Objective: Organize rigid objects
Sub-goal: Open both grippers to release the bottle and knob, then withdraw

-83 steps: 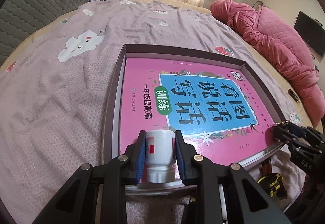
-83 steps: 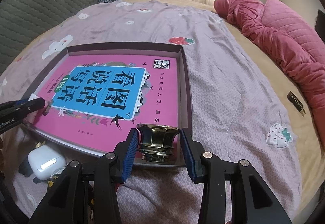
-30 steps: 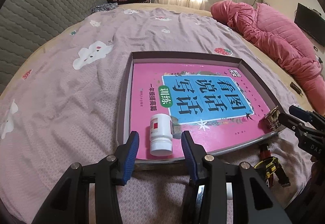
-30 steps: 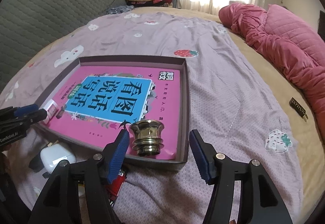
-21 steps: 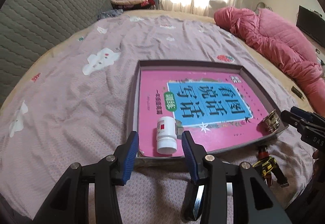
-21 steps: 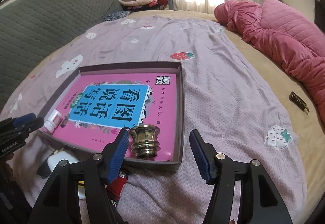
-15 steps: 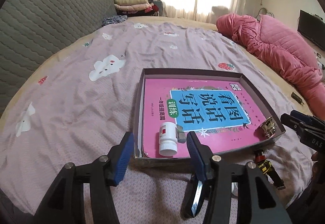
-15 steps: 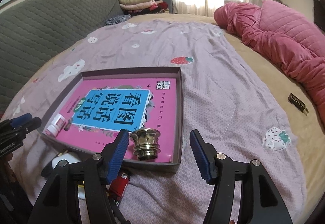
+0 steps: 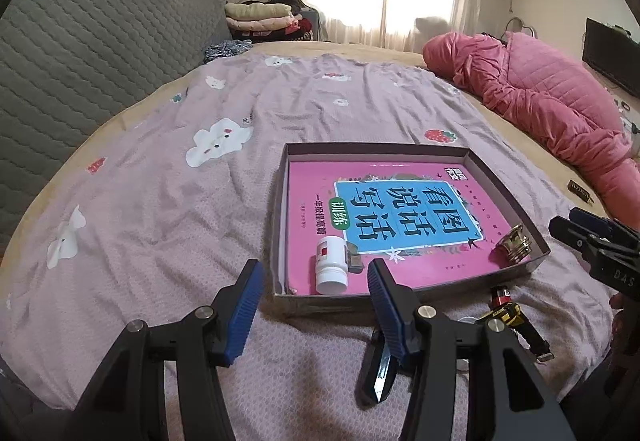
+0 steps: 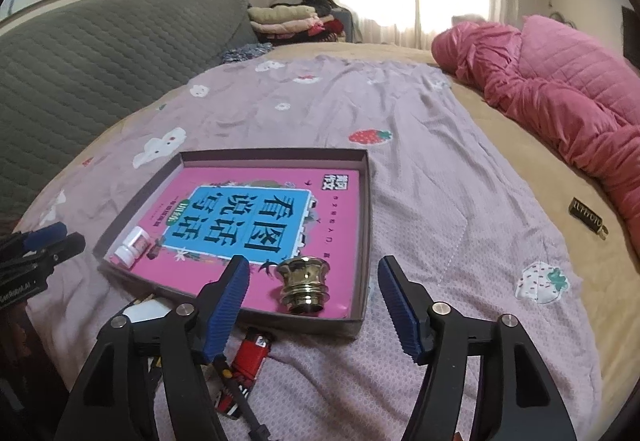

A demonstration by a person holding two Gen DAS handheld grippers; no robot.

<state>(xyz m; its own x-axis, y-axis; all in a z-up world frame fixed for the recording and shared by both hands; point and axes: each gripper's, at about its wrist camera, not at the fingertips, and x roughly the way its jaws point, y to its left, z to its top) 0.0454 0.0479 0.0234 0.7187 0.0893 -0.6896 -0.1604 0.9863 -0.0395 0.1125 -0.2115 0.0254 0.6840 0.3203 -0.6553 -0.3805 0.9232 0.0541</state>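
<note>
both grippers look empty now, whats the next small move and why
Probably lower the right gripper toward the red lighter lying on the bedspread just outside the tray's near wall. Both grippers are open and empty, the white bottle and brass piece already sit inside the tray on the pink book, and the lighter is the loose item closest to that gripper.

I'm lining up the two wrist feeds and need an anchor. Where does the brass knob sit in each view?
Left wrist view: the brass knob lies at right of centre, in the tray's near right corner.
Right wrist view: the brass knob stands low at centre, just ahead of the open right gripper.
Shared landmark: the pink book filling the tray.
</note>
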